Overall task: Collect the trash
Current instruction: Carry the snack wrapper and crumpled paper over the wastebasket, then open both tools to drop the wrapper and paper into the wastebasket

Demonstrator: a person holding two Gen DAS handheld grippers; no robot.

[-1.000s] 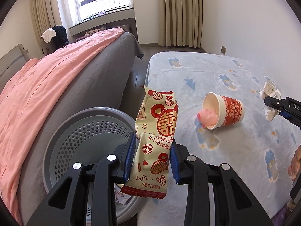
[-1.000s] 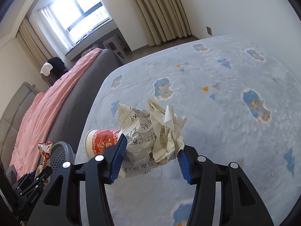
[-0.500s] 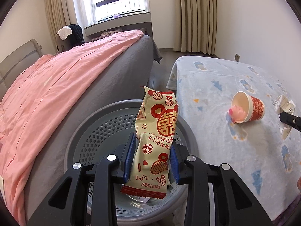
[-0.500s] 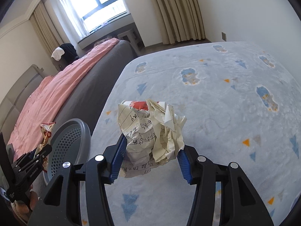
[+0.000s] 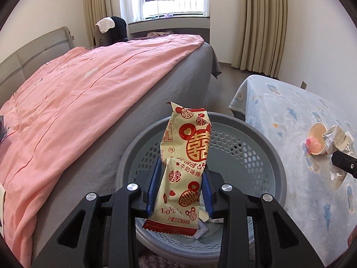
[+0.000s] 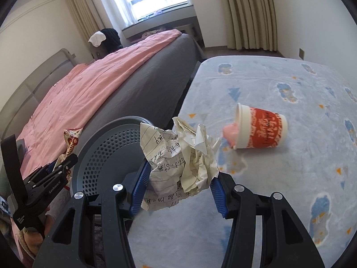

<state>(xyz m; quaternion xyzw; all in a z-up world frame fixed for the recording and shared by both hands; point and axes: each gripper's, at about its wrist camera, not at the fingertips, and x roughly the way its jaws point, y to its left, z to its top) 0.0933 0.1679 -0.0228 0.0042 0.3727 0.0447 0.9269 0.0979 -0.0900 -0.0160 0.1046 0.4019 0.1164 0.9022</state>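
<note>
The left gripper (image 5: 181,185) is clamped on a cream and red wrapper (image 5: 186,163), held upright over a grey perforated bin (image 5: 263,156) beside the bed (image 5: 89,102). The right gripper (image 6: 178,181) is clamped on a crumpled paper ball (image 6: 178,158), just right of the bin, above a blue patterned mat (image 6: 290,178). Farther off, a red cup (image 6: 260,129) lies tipped on the mat.

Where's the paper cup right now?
In the right wrist view, the paper cup lies on its side on the blue patterned blanket, right of the crumpled paper, with a pink toy at its mouth.
</note>
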